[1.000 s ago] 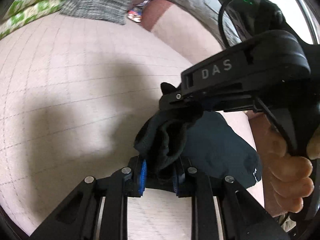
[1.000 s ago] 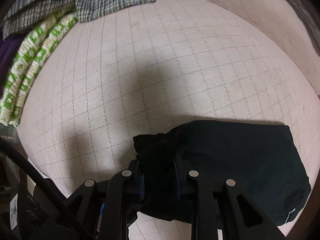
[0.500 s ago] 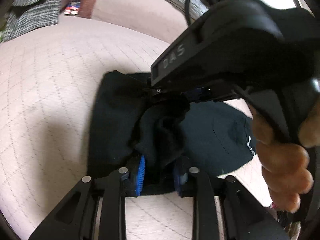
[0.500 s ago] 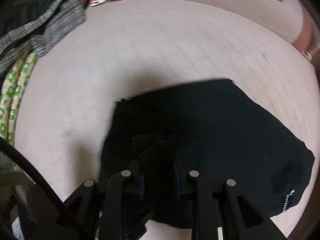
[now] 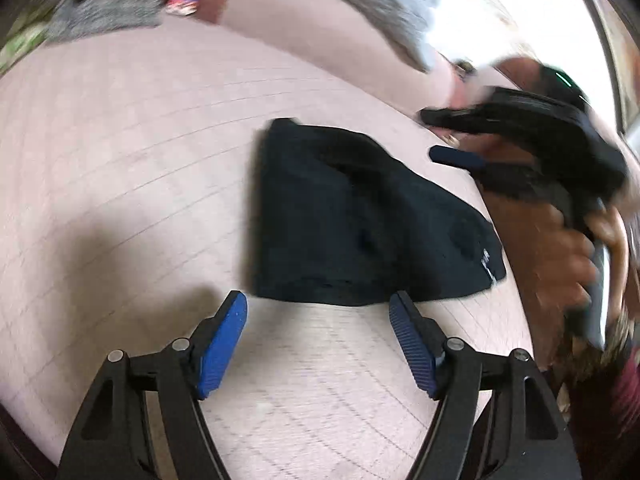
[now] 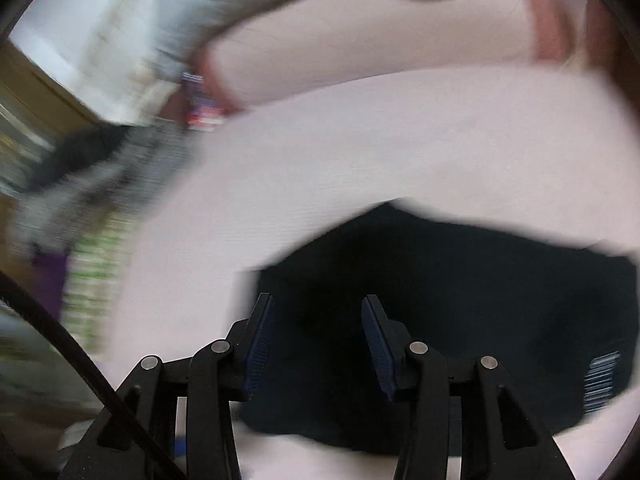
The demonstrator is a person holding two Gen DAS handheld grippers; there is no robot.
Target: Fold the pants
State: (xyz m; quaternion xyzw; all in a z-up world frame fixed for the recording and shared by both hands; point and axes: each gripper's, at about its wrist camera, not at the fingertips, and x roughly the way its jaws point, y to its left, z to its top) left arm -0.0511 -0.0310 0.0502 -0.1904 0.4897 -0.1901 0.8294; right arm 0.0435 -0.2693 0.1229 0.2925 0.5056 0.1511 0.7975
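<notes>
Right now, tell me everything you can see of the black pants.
The black pants lie folded into a compact, roughly rectangular bundle of soft dark fabric on the pale grid-patterned surface. A raised fold ridge crosses the top, and small white print marks one corner. Nothing grips them: the left gripper hangs just short of the near edge, jaws opening, and the right gripper hovers above, jaws opening, pads clear of the cloth.
</notes>
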